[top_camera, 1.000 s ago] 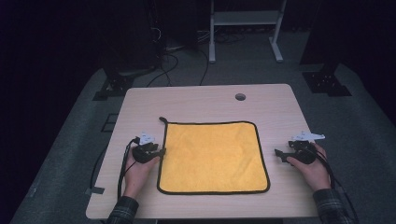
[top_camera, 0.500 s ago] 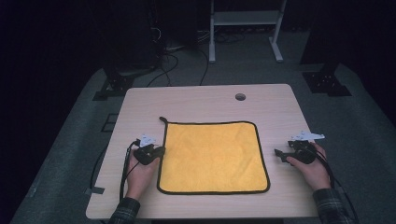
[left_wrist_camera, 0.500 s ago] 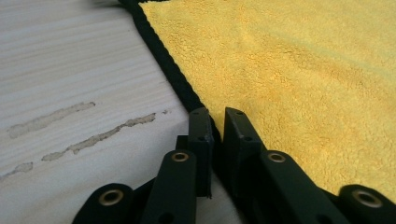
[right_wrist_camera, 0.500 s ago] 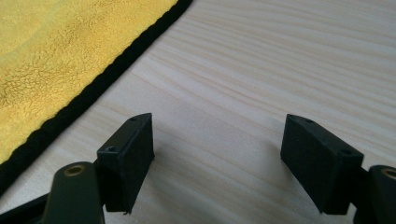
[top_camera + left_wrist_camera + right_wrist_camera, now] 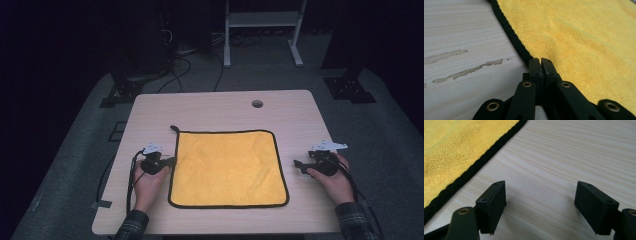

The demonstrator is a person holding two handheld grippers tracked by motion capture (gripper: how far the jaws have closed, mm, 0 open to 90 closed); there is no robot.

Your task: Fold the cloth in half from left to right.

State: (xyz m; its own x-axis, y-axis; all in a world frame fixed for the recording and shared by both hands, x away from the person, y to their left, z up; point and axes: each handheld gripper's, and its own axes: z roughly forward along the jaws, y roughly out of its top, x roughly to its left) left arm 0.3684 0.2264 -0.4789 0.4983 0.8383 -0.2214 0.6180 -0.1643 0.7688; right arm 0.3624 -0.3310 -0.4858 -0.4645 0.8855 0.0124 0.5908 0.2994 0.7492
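A yellow cloth [image 5: 227, 167] with a black hem lies flat in the lower middle of the high view, on the pale wooden table [image 5: 220, 107]; a small black loop [image 5: 174, 129] sticks out at its upper-left corner. In the left gripper view the cloth [image 5: 579, 37] fills the upper right of the frame, its black hem [image 5: 511, 37] running diagonally down toward the jaws; the left claw [image 5: 540, 62] has its jaws pressed together at the cloth's left hem, though whether any fabric is pinched between them I cannot tell. In the high view this left claw [image 5: 171, 161] sits at the middle of the cloth's left edge, held by a hand [image 5: 147, 182] coming up from the bottom left. The right claw [image 5: 540, 195] stands wide apart and holds nothing, over bare table, with the cloth [image 5: 456, 147] at the upper left of its frame; in the high view the right claw [image 5: 298, 165] is lower right, just beside the cloth's right edge but apart from it. A round hole [image 5: 257, 104] shows in the table's upper right.
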